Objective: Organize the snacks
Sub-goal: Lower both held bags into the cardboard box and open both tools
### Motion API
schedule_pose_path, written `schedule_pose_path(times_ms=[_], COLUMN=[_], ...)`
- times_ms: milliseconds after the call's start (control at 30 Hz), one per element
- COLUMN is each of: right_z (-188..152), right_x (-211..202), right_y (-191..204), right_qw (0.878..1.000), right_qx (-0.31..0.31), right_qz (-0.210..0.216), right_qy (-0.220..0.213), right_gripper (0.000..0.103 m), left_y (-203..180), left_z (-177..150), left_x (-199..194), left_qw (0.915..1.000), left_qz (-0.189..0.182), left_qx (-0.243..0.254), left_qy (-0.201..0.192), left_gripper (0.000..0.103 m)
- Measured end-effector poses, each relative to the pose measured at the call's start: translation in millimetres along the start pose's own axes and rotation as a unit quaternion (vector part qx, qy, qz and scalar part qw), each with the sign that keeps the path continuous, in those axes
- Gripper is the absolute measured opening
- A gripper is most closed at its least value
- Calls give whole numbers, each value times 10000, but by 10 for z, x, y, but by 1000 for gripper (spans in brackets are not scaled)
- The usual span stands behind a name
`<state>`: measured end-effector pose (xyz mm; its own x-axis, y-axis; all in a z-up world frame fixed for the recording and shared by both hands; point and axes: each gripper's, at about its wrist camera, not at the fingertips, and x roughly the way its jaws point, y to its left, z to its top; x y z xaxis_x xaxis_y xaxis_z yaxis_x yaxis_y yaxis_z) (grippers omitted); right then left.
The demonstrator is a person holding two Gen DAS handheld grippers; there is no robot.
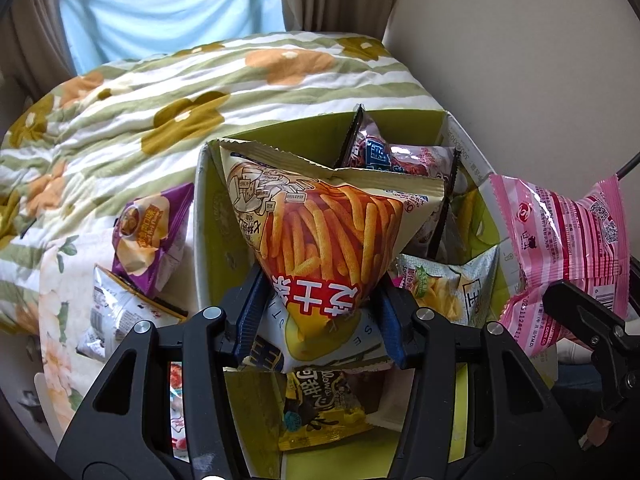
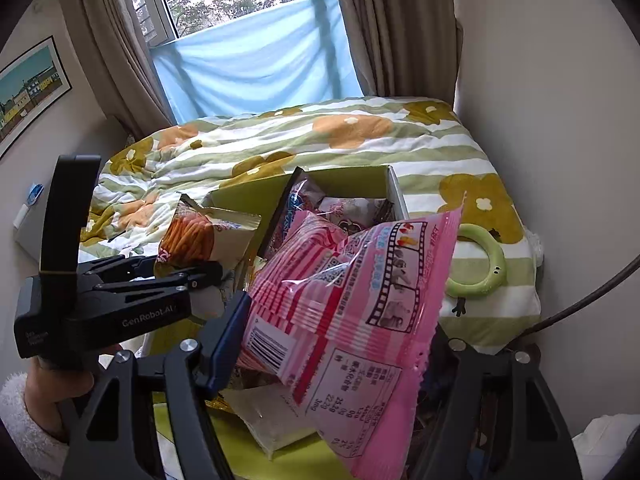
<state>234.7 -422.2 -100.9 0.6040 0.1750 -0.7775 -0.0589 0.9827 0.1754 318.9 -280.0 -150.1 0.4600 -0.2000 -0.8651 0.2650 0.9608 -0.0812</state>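
Black plastic linkage arms with triangular cut-outs and silver round-head screws make up the left gripper (image 1: 320, 316), whose fingers (image 1: 250, 304) are lined with ribbed blue pads. The right gripper (image 2: 332, 344) is built alike. Seen from the right wrist, the left unit's body reads "GenRobot.AI" in pale letters beneath an upright black post, above a fluffy white sleeve (image 2: 24, 420).

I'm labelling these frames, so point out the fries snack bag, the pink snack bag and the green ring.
fries snack bag (image 1: 320, 224), left wrist view, printed front.
pink snack bag (image 2: 352, 300), right wrist view, back panel.
green ring (image 2: 494, 258), right wrist view, right-hand band.
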Motion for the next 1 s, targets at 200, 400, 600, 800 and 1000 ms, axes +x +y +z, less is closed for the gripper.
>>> schedule_pose_path(times_ms=[200,400,600,800,1000], right_z=[18,2,-64,-78,16], right_x=[64,74,-4,-115,40], right_y=[-120,-189,-149,55,348], right_qw=[9998,9995,9992,9991,9995], right_qx=[67,249,390,411,118], right_qz=[106,149,62,80,280], right_qy=[129,159,76,-9,100], right_gripper=[67,67,67,67,69], left_y=[-51,-123,140,436,736], left_z=[117,142,-43,-317,-542], left_x=[71,-145,-399,-716,-855], left_qw=[9999,9988,9990,9988,9992], left_qz=[62,243,176,221,207], left_qx=[54,358,323,202,-166], left_qy=[82,-247,-259,-375,-290], left_gripper=[49,102,102,102,102])
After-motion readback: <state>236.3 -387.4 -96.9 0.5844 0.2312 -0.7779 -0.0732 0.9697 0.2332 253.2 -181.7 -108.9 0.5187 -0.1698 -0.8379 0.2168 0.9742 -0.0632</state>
